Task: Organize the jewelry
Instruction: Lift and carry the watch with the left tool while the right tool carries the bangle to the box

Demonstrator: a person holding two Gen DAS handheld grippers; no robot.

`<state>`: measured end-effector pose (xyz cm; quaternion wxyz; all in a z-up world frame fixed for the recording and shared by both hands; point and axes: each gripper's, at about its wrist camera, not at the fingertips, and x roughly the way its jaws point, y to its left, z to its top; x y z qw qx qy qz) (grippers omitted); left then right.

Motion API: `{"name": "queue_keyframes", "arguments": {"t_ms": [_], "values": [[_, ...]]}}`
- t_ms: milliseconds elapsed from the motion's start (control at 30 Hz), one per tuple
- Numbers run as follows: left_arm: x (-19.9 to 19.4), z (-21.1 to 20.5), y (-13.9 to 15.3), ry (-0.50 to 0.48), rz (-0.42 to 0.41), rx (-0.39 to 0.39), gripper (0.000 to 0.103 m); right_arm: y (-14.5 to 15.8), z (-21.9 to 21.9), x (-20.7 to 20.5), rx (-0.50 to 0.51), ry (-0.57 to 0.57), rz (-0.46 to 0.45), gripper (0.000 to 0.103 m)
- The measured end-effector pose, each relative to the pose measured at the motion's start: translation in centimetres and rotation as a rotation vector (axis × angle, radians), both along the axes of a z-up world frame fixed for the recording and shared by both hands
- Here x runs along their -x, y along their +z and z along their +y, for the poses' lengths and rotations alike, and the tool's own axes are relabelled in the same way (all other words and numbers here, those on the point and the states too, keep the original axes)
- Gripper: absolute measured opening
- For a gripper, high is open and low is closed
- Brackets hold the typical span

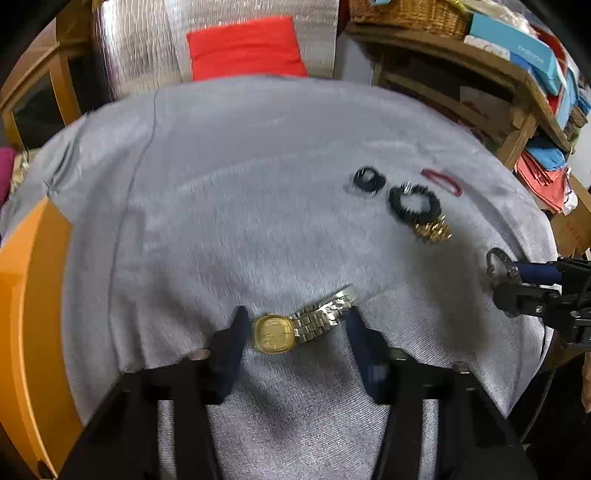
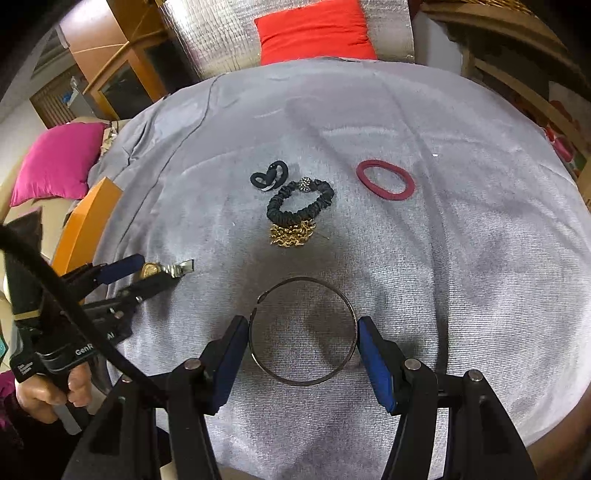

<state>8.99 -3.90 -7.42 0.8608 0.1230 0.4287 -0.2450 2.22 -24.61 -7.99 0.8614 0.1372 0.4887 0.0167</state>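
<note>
Table under a grey cloth (image 2: 461,258). Behind it stood a silver foil panel (image 1: 221,40) with a red cushion (image 2: 314,31) against it. Wooden cabinet (image 2: 122,74) on the left, pink cushion (image 2: 59,162) nearby. Wooden shelf (image 1: 480,70) on the right held a wicker basket (image 1: 406,14) and blue boxes (image 1: 517,48).

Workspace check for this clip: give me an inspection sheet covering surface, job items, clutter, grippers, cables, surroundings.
Surface: grey cloth, wrinkled, covering the table.
Job's things: gold-faced watch; metal bangle; black scrunchie touching gold chain; small dark hair tie; red hair band lying apart.
Clutter: nothing seen.
Grippers: left gripper open around the watch; right gripper open, straddling the bangle.
Cables: black cable by the left gripper.
Surroundings: orange panel, red cushion, pink cushion, wooden shelves.
</note>
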Motion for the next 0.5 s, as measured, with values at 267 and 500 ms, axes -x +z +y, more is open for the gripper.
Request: {"name": "queue_keyframes", "arguments": {"t_ms": [267,500], "values": [[-0.26,0.2,-0.06,-0.01,0.061,0.019,0.008,0.05,-0.1,-0.07,-0.008,-0.01,-0.004,0.063],[-0.75,-0.78,-0.03,-0.03,0.051,-0.003,0.054,0.08,-0.7,0.1,-0.023,-0.03,-0.01,0.063]]}}
